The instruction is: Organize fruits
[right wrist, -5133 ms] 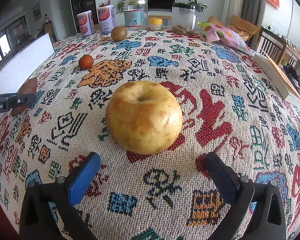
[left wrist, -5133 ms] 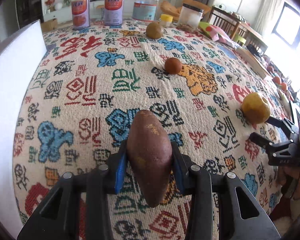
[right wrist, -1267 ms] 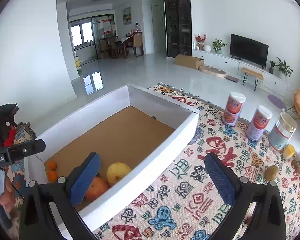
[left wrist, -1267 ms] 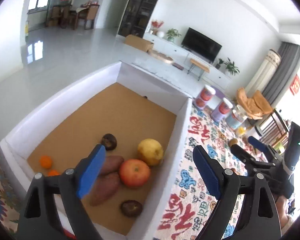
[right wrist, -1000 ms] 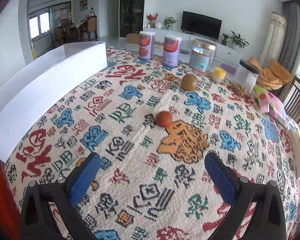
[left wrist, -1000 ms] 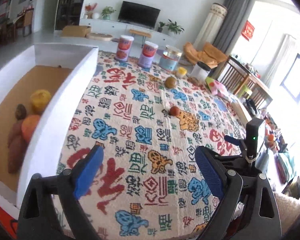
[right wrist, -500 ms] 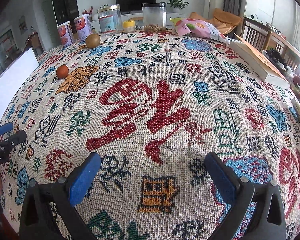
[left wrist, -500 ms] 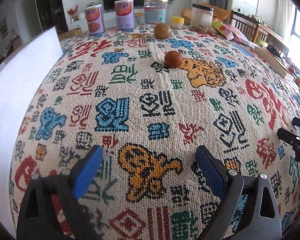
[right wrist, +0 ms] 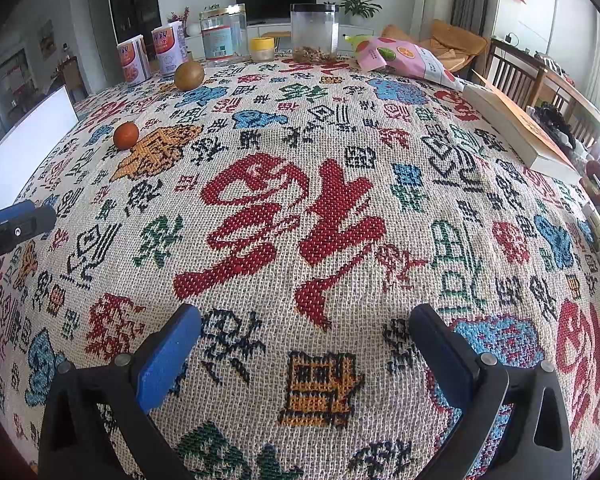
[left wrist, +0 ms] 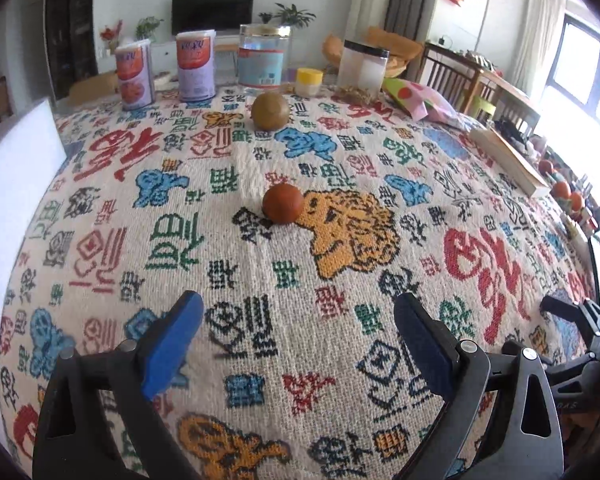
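Observation:
A small reddish-orange fruit (left wrist: 282, 208) lies on the patterned tablecloth, straight ahead of my left gripper (left wrist: 298, 322), which is open and empty a short way before it. A round brown-green fruit (left wrist: 269, 110) lies farther back near the jars. The white box (left wrist: 18, 164) stands at the table's left edge. My right gripper (right wrist: 304, 334) is open and empty over the cloth; both fruits show far to its left, the orange one (right wrist: 125, 135) and the brown one (right wrist: 189, 75). The right gripper also shows at the lower right of the left wrist view (left wrist: 576, 320).
Two cans (left wrist: 134, 74), a clear jar (left wrist: 264, 60), a small yellow-lidded pot (left wrist: 309, 80) and a black-lidded jar (left wrist: 363, 66) line the far edge. A pink snack bag (right wrist: 404, 58) and a book (right wrist: 516, 128) lie at the right. Chairs stand beyond.
Both grippers swung away from the white box, where they left the sweet potato and apple, back over the table. In the last half second the left gripper moved closer to the orange fruit.

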`<state>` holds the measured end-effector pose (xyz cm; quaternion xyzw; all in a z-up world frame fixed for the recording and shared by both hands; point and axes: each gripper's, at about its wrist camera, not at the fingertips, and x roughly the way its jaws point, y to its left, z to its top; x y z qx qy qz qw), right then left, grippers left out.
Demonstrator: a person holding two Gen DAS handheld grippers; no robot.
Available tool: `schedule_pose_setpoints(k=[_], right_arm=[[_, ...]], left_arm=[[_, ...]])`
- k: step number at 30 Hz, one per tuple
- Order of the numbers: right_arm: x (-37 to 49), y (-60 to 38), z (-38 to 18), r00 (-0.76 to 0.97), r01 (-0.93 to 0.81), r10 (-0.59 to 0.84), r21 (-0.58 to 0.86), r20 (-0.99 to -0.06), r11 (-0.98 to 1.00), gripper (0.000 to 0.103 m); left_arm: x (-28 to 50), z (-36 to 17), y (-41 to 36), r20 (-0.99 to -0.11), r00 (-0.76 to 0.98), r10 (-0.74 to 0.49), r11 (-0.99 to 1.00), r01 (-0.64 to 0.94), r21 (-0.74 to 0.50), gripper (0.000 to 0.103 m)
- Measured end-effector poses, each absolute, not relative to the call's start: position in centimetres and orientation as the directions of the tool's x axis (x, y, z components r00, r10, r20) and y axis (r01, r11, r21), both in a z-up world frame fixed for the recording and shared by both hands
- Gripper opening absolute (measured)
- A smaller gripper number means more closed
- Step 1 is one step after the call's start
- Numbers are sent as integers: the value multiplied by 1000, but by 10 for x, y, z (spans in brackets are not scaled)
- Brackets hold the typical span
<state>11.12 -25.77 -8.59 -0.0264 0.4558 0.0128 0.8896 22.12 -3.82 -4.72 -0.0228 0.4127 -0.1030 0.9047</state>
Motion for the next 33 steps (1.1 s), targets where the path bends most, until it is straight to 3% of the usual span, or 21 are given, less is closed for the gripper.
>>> schedule_pose_setpoints(k=[6, 7, 9, 10, 11, 18, 23, 24, 26, 27, 28, 33], right_arm=[[111, -257, -86, 584, -48, 3, -31, -812, 998, 103], [111, -257, -86, 584, -48, 3, -31, -812, 998, 103], [111, -257, -86, 584, -48, 3, -31, -812, 998, 103], [111, -257, -86, 584, -48, 4, -30, -812, 998, 103], [111, -257, -86, 584, -49, 5, -29, -812, 998, 103], [111, -257, -86, 583, -48, 4, -29, -812, 998, 103], [112, -257, -87, 583, -48, 4, -30, -812, 998, 103], [112, -257, -86, 583, -48, 4, -30, -812, 998, 103], [112, -257, -86, 583, -48, 4, -30, -813, 998, 103], [112, -257, -86, 583, -48, 4, -30, -813, 998, 103], [112, -257, -86, 583, -48, 4, -29, -813, 998, 103], [112, -257, -86, 582, -48, 4, -30, -813, 998, 103]], left_arm=[[295, -68, -51, -775, 612, -158, 987, 117, -109, 92], [298, -71, -51, -772, 616, -155, 988, 113, -108, 76], [298, -73, -48, -763, 633, -131, 991, 105, -83, 55], [296, -73, -46, -759, 635, -140, 990, 110, -91, 31], [293, -72, -41, -758, 631, -165, 986, 115, -118, 30], [231, -63, -9, -768, 616, -178, 984, 119, -133, 30], [186, -66, 16, -796, 594, -115, 993, 89, -77, 31], [184, -69, 19, -798, 596, -90, 995, 79, -53, 35], [180, -72, 22, -785, 618, -39, 998, 58, -4, 57], [180, -74, 22, -781, 624, -3, 999, 40, 28, 78], [180, -76, 22, -777, 629, 24, 999, 21, 48, 85], [185, -79, 29, -790, 612, 32, 999, -16, 29, 94]])
